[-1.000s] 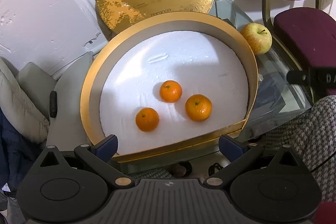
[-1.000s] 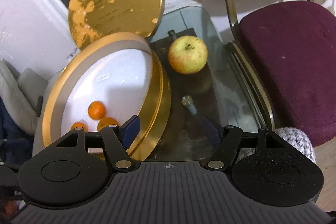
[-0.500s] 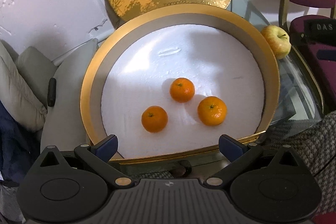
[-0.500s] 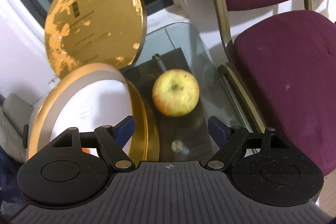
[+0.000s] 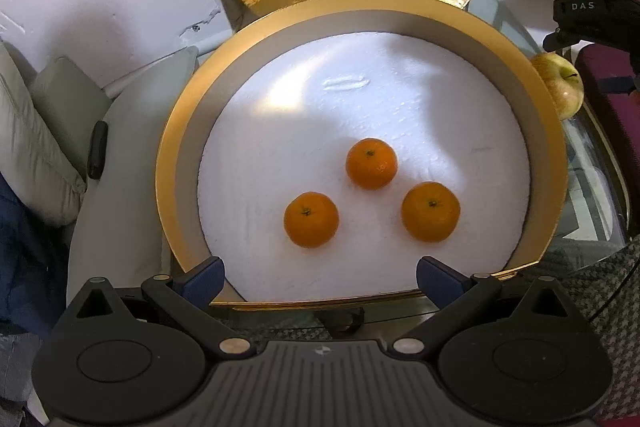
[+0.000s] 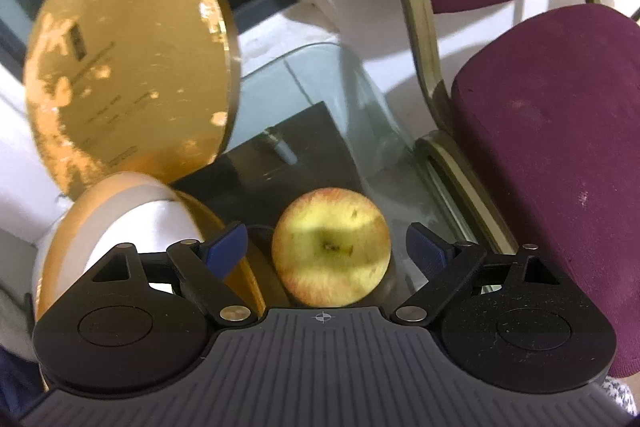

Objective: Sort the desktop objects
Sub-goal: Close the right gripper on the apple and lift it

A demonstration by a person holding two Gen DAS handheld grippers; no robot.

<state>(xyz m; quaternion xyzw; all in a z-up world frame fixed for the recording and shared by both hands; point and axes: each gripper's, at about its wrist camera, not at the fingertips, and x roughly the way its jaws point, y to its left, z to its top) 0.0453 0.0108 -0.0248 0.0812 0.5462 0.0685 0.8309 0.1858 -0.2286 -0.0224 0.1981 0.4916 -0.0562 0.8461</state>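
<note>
The right gripper (image 6: pixel 326 251) has just been opening its jaws; they are spread around the apple (image 6: pixel 331 247) without touching it. The apple rests on the glass desk (image 6: pixel 320 75), beside the round gold box (image 5: pixel 176 155) holding three tangerines (image 5: pixel 371 163). The left gripper (image 5: pixel 320 277) hovers spread over the box's near edge, holding nothing.

Apple (image 5: pixel 560 87) half hidden behind box rim (image 5: pixel 552 131)

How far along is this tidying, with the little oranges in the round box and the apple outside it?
Done: three oranges already sit on the white foam of the round gold box. In hand: the right gripper, its jaws just opened wide, frames the apple on the glass table without touching it. Left: gripping the apple and, probably, moving it to the box. The left gripper is open and empty over the box.
</note>
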